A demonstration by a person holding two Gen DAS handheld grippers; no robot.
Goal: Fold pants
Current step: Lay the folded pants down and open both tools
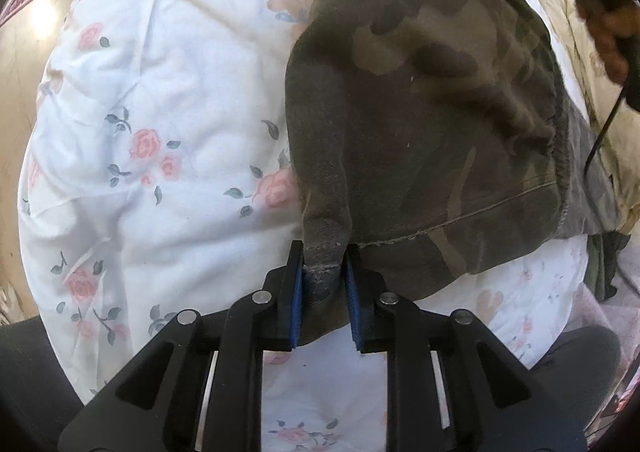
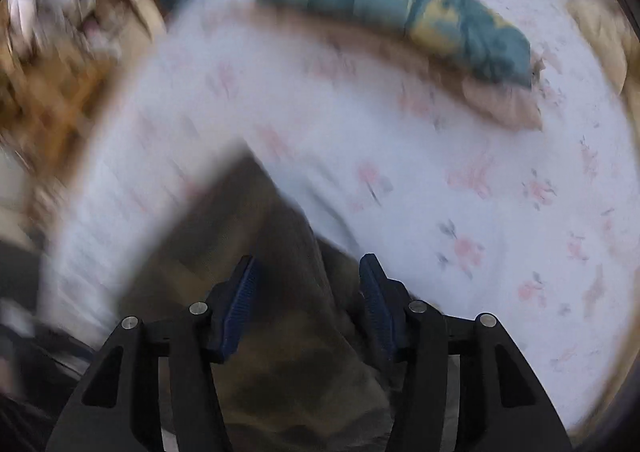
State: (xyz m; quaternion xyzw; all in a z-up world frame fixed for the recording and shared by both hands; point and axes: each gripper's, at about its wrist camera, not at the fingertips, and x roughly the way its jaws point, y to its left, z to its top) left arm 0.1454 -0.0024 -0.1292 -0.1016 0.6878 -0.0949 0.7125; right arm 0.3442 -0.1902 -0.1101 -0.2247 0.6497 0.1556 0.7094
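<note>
Camouflage pants (image 1: 420, 112) lie in a heap on a white quilt with pink roses (image 1: 160, 112). My left gripper (image 1: 324, 256) points down at their near hem corner and is shut on a raised fold of that cloth, which fills the gap between the blue pads (image 1: 297, 300). In the blurred right wrist view, my right gripper (image 2: 308, 264) stands open above the pants (image 2: 280, 332). The cloth runs under and between its blue pads (image 2: 240, 292) without being pressed. At the left wrist view's top right, a hand (image 1: 608, 32) holds the right gripper's black body.
A folded blue-and-yellow cloth (image 2: 400, 8) rests on a tan one (image 2: 500, 100) at the far side of the quilt (image 2: 440, 212). Brown floor (image 2: 52, 104) shows past the quilt's left edge. A thin black cable (image 1: 604, 128) hangs at the right.
</note>
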